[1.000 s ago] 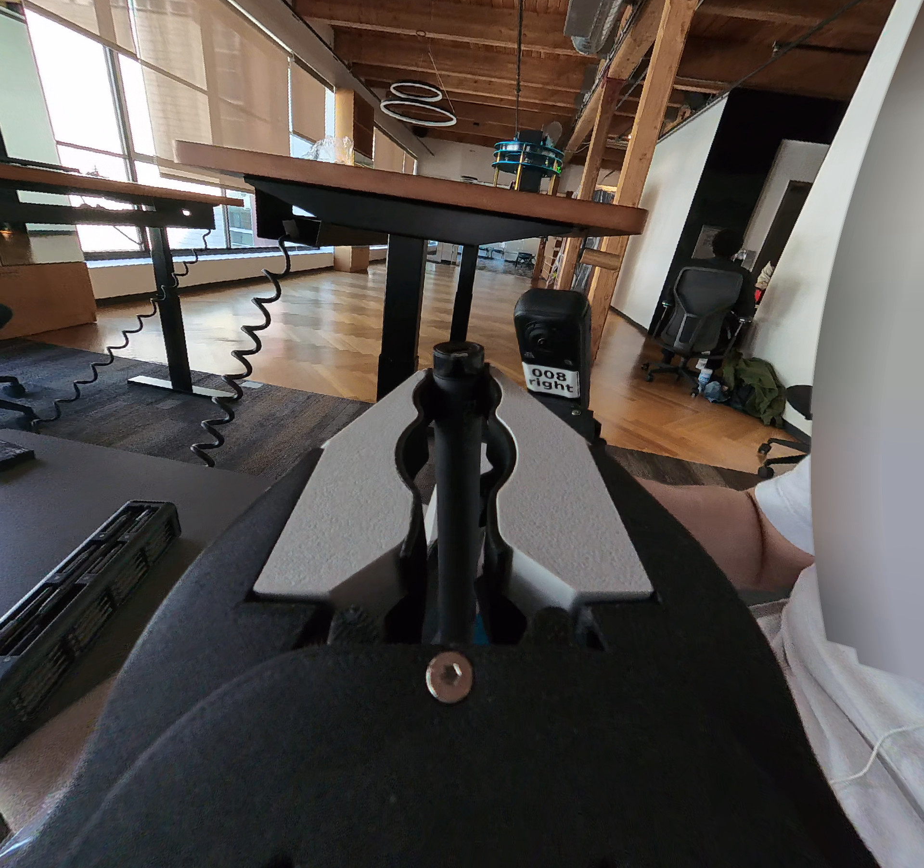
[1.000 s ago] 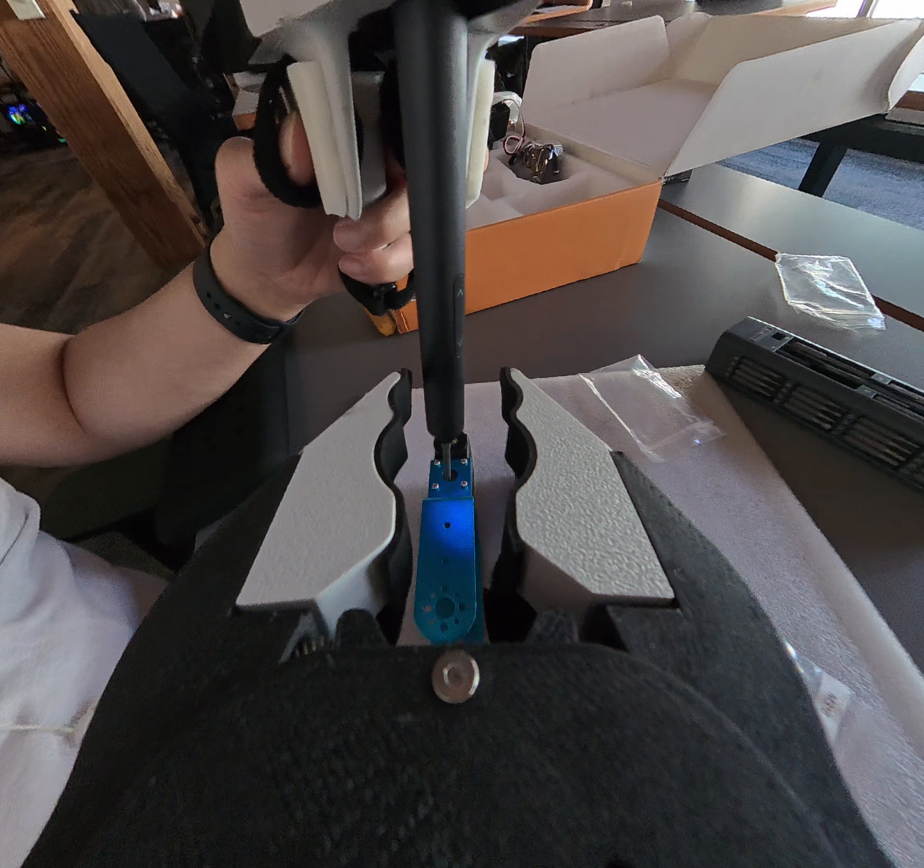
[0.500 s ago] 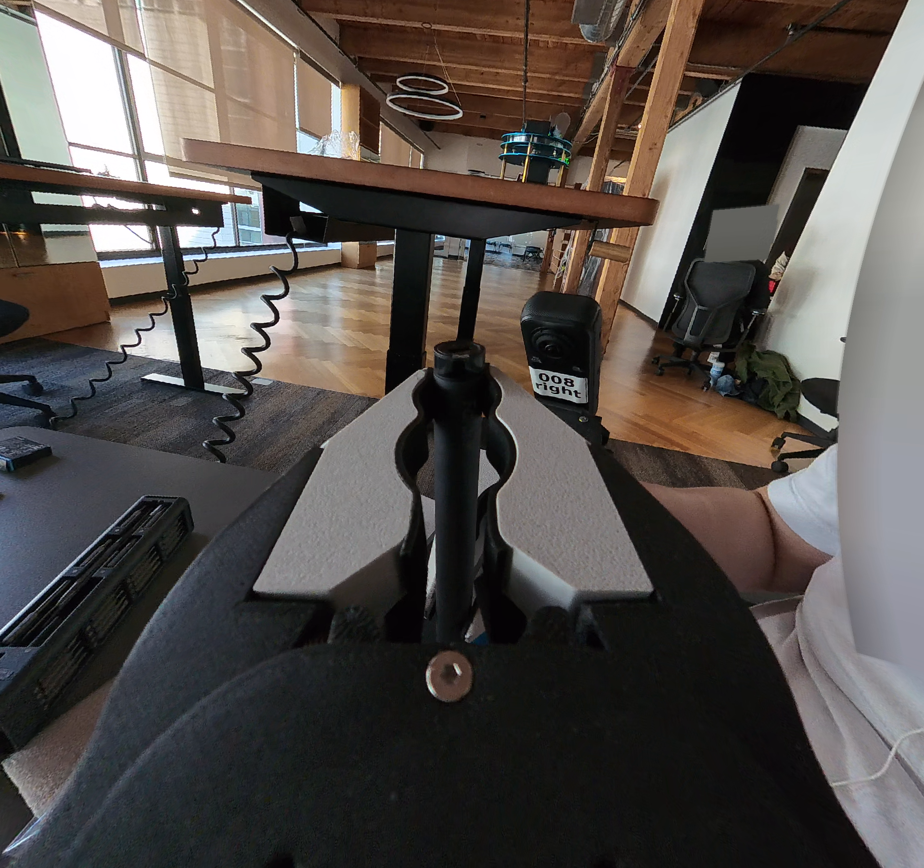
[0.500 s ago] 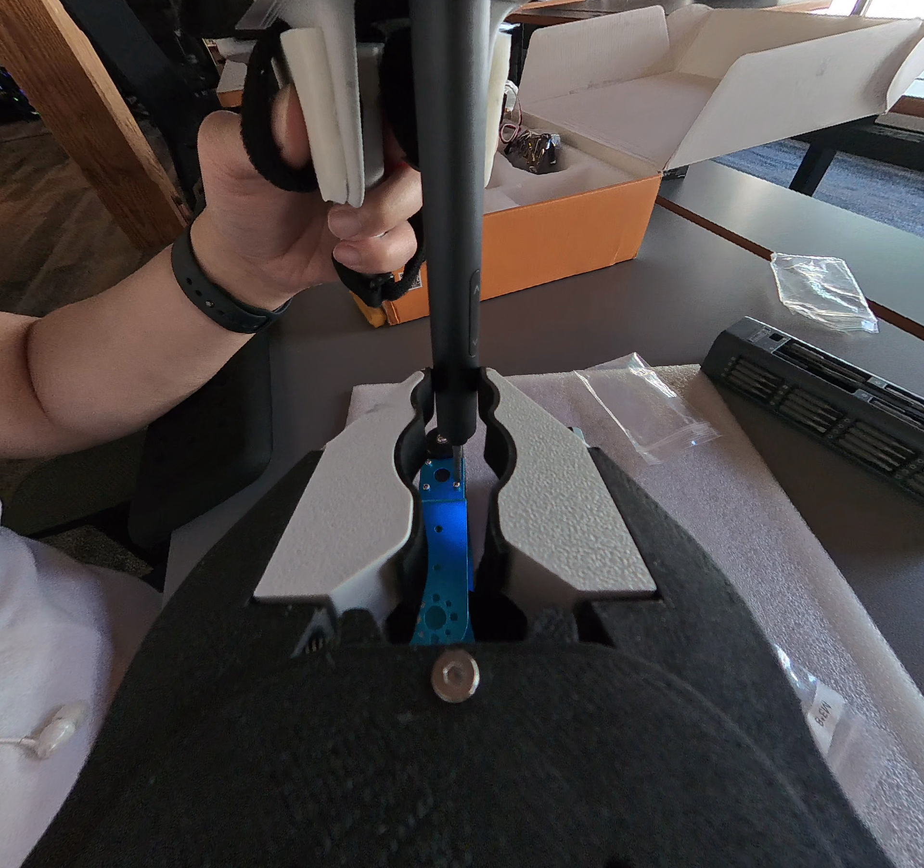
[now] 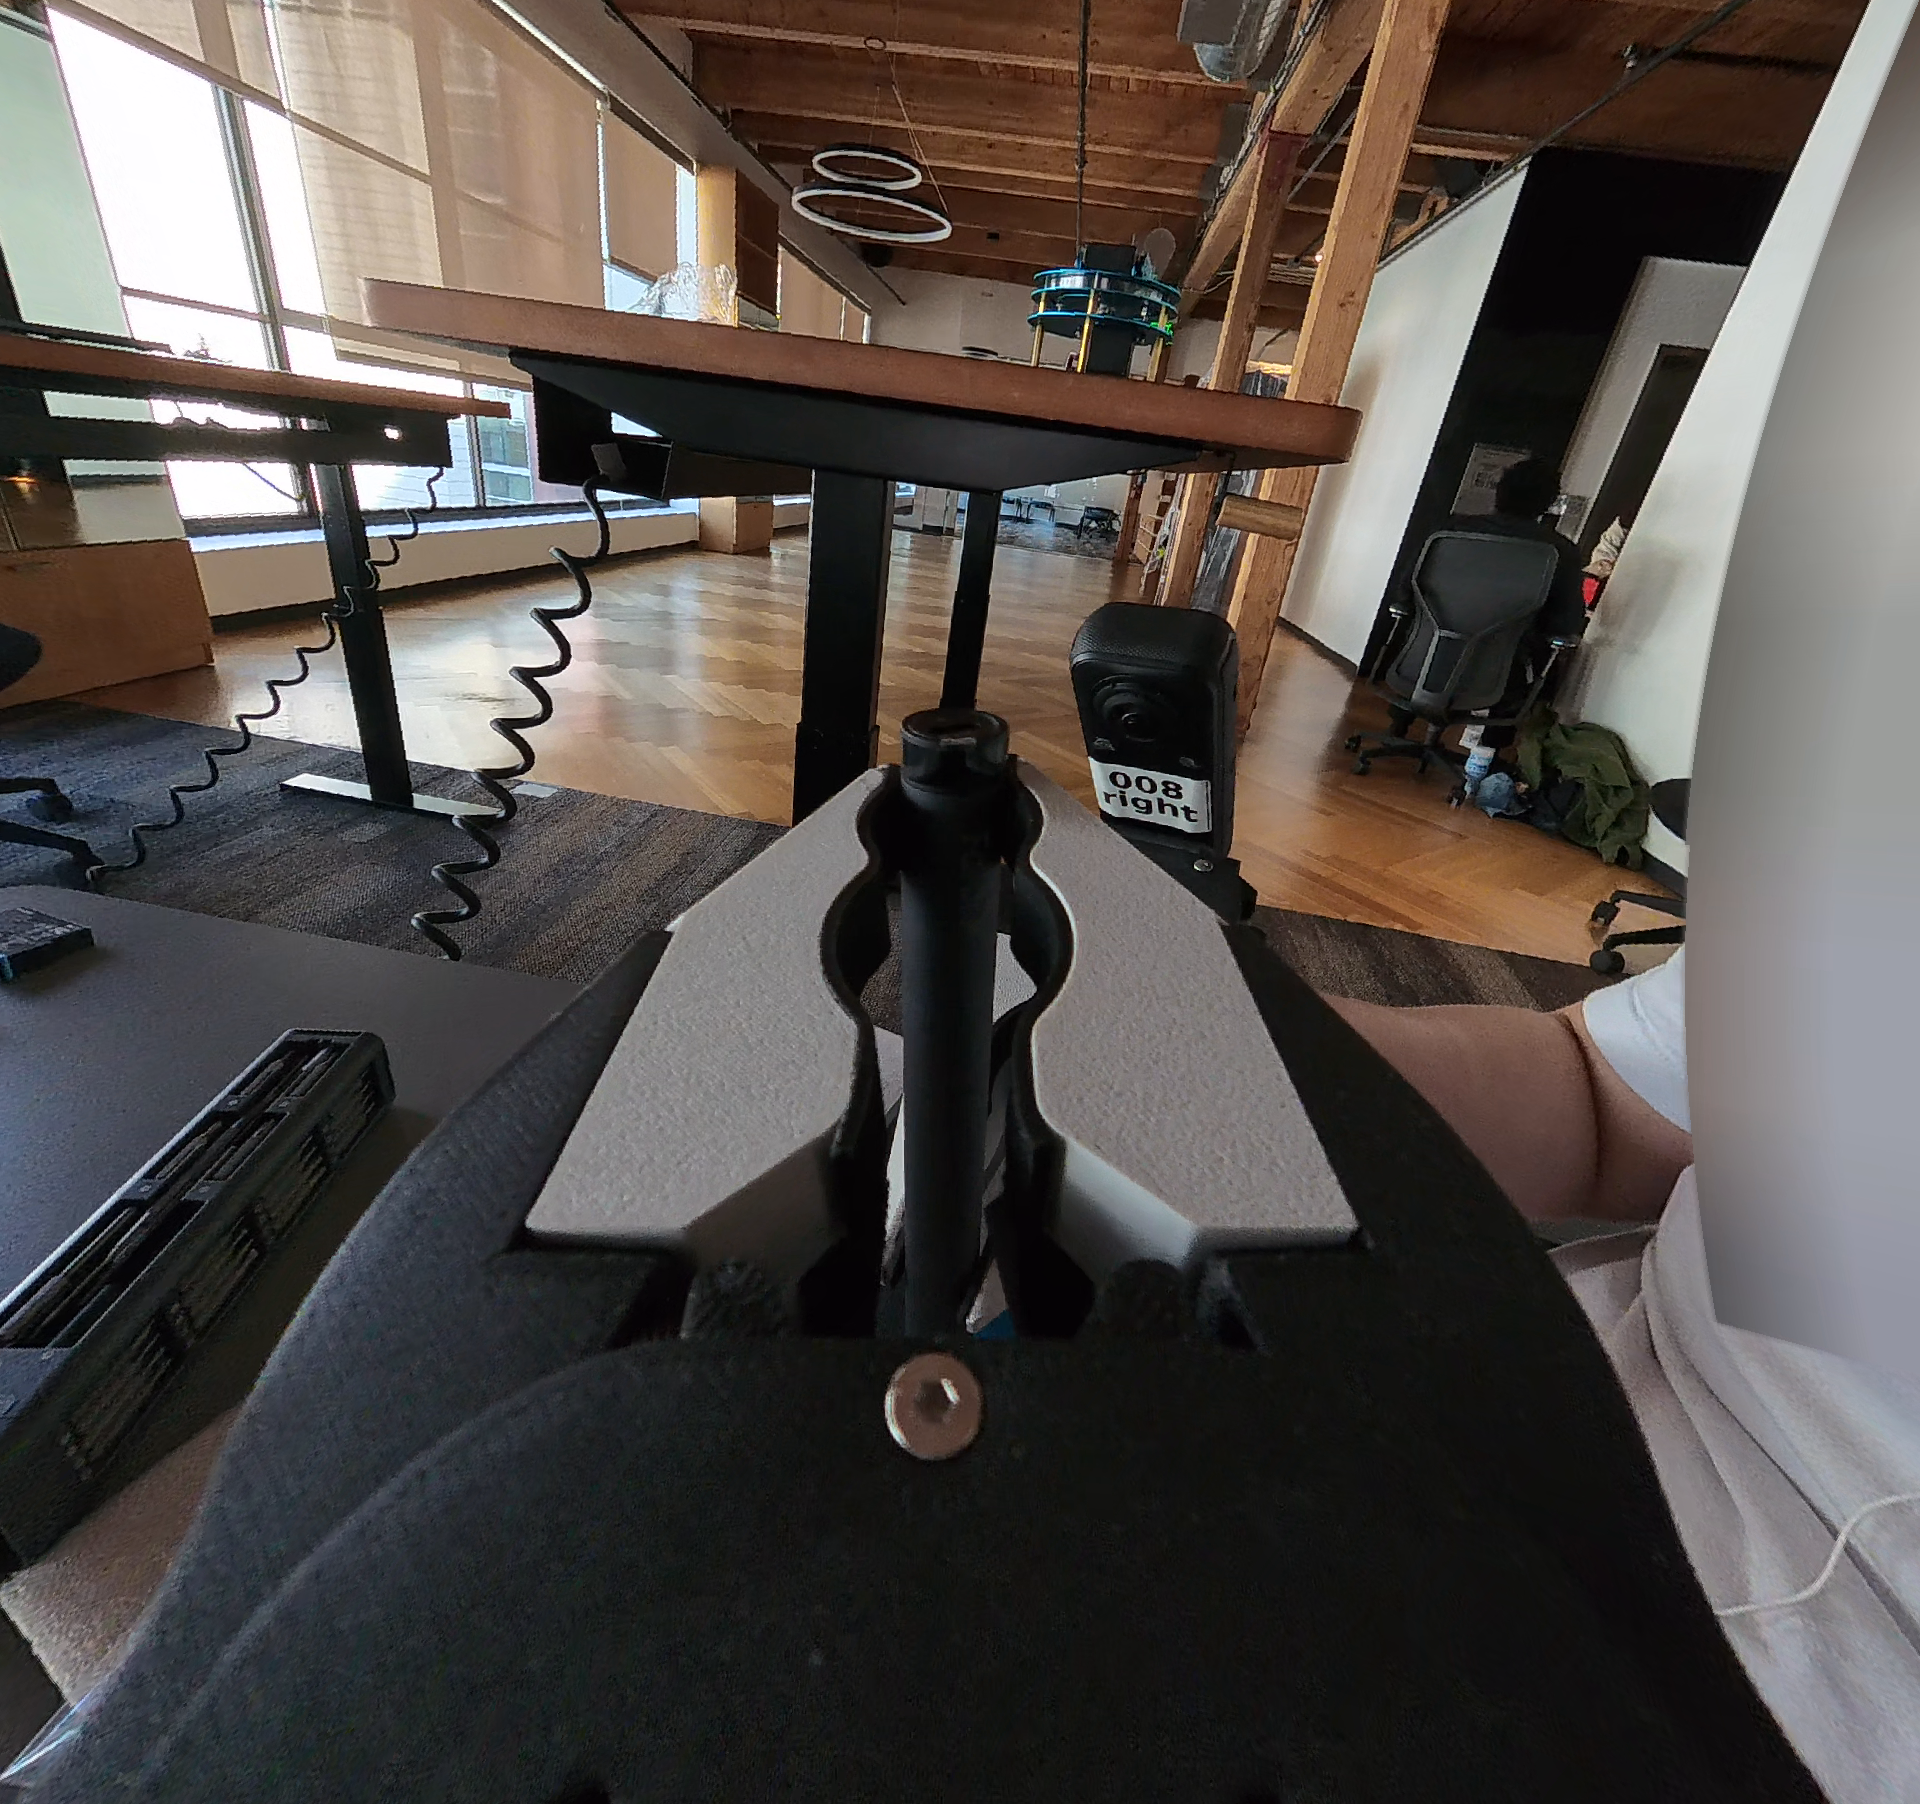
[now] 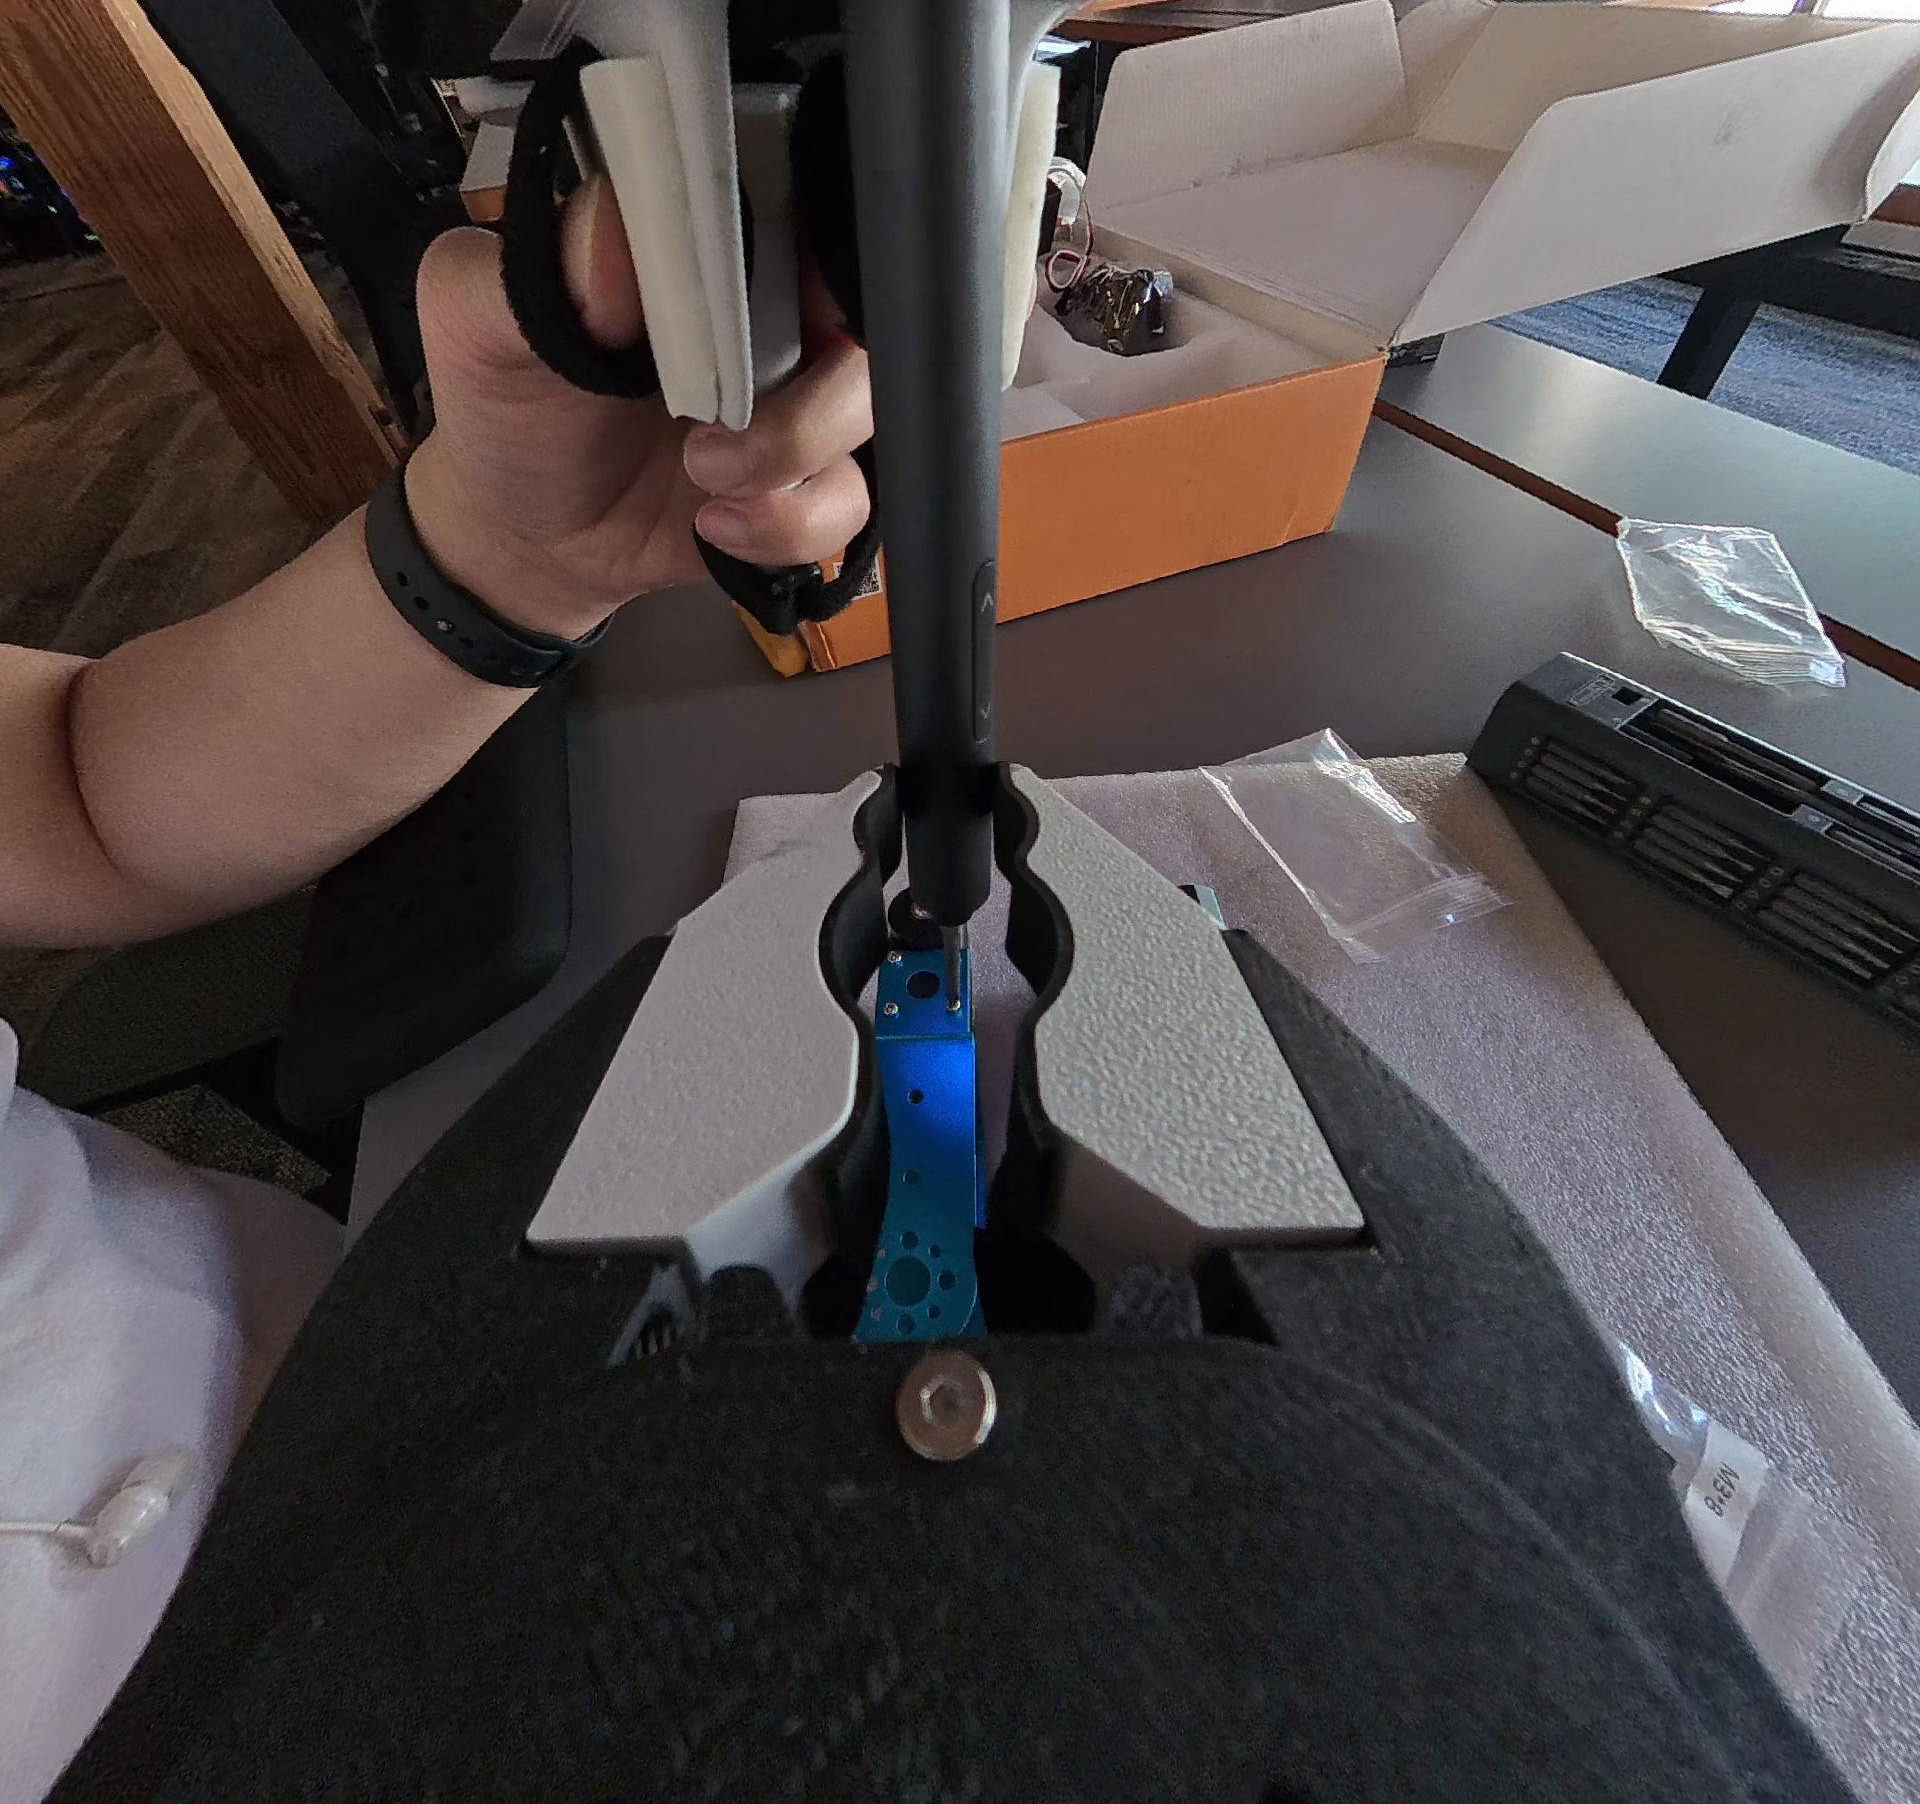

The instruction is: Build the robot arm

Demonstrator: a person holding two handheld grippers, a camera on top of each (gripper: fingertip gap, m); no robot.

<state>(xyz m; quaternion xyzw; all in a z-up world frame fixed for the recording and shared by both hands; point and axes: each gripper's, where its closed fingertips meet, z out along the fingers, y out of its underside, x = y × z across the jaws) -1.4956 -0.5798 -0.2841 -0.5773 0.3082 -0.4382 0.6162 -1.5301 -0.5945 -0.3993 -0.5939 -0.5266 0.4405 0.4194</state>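
Observation:
My left gripper [image 5: 951, 798] is shut on a black pen-shaped electric screwdriver [image 5: 943, 1027] and holds it upright, tip down. In the right wrist view the screwdriver [image 6: 930, 404] comes down from the left gripper's white fingers [image 6: 686, 248], with a hand around the grip. My right gripper [image 6: 940, 788] is shut on a blue metal bracket [image 6: 925, 1120] with several holes. The screwdriver's tip rests on a small screw at the bracket's far end, between my right fingertips. The right gripper's camera [image 5: 1153, 715] shows just behind the screwdriver in the left wrist view.
A white foam sheet [image 6: 1558, 1079] lies under the bracket on the dark table [image 6: 1299, 674]. A black bit case [image 6: 1714, 819] and clear plastic bags [image 6: 1351, 840] lie to the right. An open orange box [image 6: 1195, 466] stands behind. Raised desks [image 5: 831, 383] stand beyond. The left gripper's tips are roughly 12 centimeters from the right gripper's. The left gripper is farther from the black bit case [image 6: 1714, 819], some 30 centimeters, than the right, some 25 centimeters. It turns up in the left wrist view [image 5: 189, 1259] as well.
My right gripper's fingers have closed in on the blue bracket. The screwdriver has come down between them and its tip sits on the bracket's right-hand screw.

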